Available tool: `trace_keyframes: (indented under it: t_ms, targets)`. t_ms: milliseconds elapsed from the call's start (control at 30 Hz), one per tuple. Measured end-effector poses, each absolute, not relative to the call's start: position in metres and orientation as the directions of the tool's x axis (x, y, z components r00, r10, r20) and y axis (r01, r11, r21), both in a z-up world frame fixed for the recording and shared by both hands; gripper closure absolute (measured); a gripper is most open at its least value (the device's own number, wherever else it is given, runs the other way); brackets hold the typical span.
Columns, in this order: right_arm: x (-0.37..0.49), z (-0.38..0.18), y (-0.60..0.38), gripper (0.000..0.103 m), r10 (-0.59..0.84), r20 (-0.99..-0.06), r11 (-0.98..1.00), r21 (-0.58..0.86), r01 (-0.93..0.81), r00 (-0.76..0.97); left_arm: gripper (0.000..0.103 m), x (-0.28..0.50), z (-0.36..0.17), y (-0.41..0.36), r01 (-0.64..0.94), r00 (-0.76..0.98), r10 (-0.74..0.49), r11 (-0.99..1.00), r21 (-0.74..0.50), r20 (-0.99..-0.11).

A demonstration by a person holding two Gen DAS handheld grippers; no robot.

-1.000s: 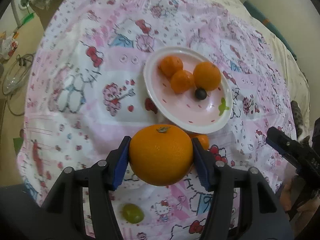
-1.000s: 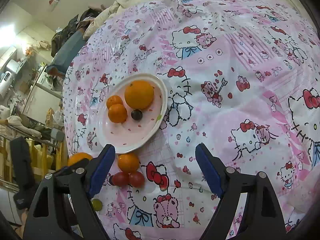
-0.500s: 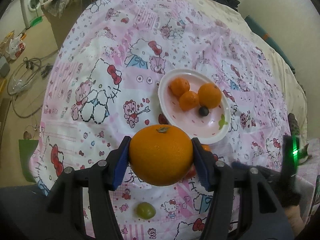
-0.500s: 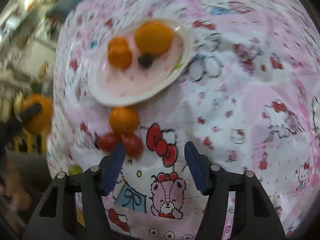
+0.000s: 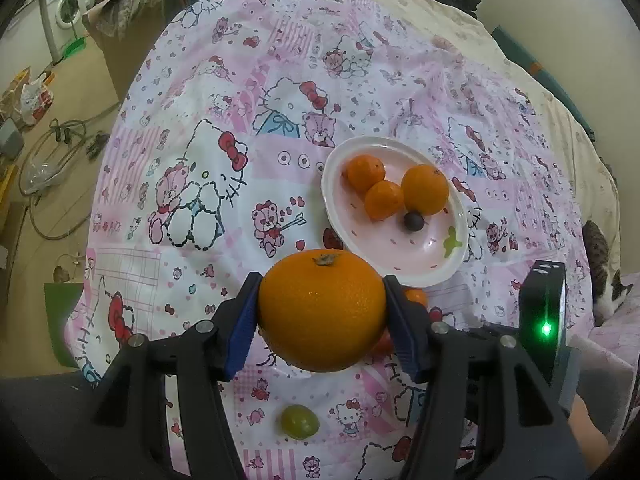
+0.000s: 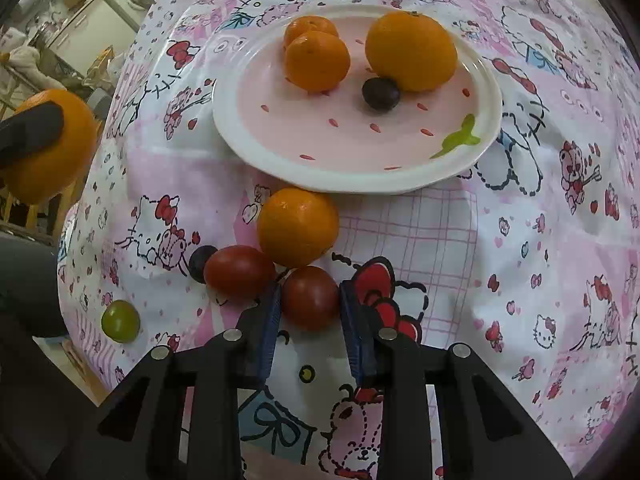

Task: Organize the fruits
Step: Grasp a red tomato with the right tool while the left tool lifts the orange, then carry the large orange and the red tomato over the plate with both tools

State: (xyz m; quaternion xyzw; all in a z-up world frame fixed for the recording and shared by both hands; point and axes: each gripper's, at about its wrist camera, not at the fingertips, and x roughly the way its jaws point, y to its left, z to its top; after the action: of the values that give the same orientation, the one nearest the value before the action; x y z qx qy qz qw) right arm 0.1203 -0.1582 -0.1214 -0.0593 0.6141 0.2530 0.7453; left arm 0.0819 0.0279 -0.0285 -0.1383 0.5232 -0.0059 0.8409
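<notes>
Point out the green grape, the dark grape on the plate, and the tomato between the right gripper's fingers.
green grape (image 6: 120, 321), right wrist view, middle.
dark grape (image 6: 381, 93), right wrist view, top.
tomato (image 6: 310, 298), right wrist view, centre.

Home bedroom — cartoon-print bedsheet (image 5: 240, 184), washing machine (image 5: 66, 12), cat (image 5: 604, 272) — lived-in clutter.

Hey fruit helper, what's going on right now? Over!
Left gripper shut on big orange, held above the cloth. Right gripper closed around a cherry tomato. Plate holds three oranges, one dark grape. Nothing blocking it.
</notes>
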Motion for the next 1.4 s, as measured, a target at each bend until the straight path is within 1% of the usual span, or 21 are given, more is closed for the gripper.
trace_keyframes:
  t_ms: [233,667,1000,1233,1400]
  targets:
    - [0.116,-0.110,-0.175,0.073,0.344,-0.930,0.871,0.266,-0.412,0.127,0.048,0.082,-0.032,0.022,-0.127,0.453,-0.142,0.967,-0.222,-0.880]
    - [0.108,-0.087,-0.223,0.073,0.399,-0.896,0.887,0.325,-0.328,0.193,0.048,0.085,-0.041,0.008,-0.107,0.443,-0.112,0.979,-0.176,-0.890]
    - [0.106,-0.058,-0.263,0.073,0.445,-0.840,0.891,0.378,-0.253,0.312,0.048,0.089,-0.044,-0.010,-0.070,0.455,-0.083,0.989,-0.128,-0.887]
    - [0.112,-0.038,-0.289,0.073,0.436,-0.797,0.900,0.402,-0.172,0.418,0.048,0.087,-0.039,-0.018,-0.033,0.493,-0.069,0.995,-0.098,-0.867]
    - [0.118,-0.017,-0.302,0.073,0.462,-0.737,0.881,0.444,-0.163,0.492,0.048,0.087,-0.034,-0.012,-0.042,0.517,-0.066,0.994,-0.103,-0.853]
